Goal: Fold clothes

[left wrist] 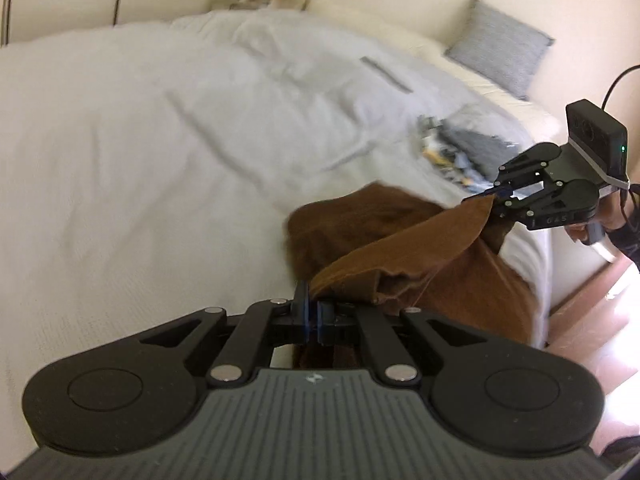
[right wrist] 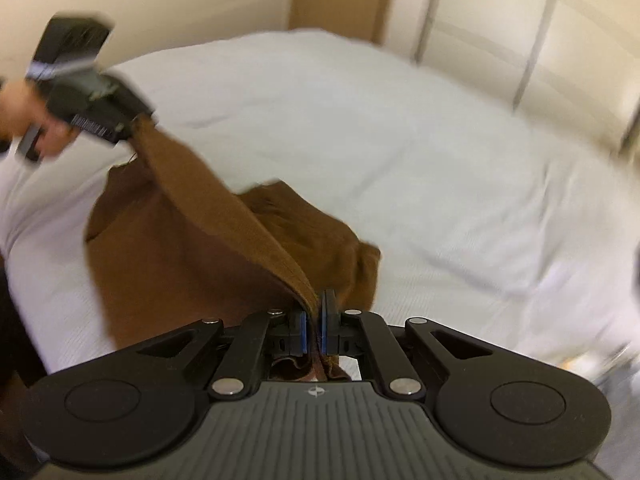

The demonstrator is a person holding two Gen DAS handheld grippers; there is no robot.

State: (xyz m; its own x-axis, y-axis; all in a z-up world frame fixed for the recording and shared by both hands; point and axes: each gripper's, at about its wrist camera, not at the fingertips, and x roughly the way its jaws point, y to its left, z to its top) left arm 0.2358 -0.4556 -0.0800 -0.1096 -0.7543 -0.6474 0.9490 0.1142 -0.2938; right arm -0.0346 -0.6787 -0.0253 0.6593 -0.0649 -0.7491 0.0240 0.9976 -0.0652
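White bedding [left wrist: 120,168] covers the wide bed that fills this pale-walled room. Nearest, the left gripper [left wrist: 311,314] has its jaws pressed together on one end of the brown garment's [left wrist: 400,248] hem. That edge runs taut across to the right gripper [left wrist: 498,196], which is held in a person's hand [left wrist: 600,220] and pinches the other end; in its own camera the blue pads [right wrist: 305,332] stand just slightly apart with the cloth running between them, clamped on the fabric. The rest of the garment hangs from that stretched edge and bunches on the bedding near the mattress edge, partly draped over its side. Beyond it lies a small heap of grey and patterned clothes [left wrist: 472,148], too blurred to say what each piece is. Farther back a grey cushion [left wrist: 500,46] leans at the head of the bed, and pale wardrobe doors [right wrist: 520,32] line the far wall.
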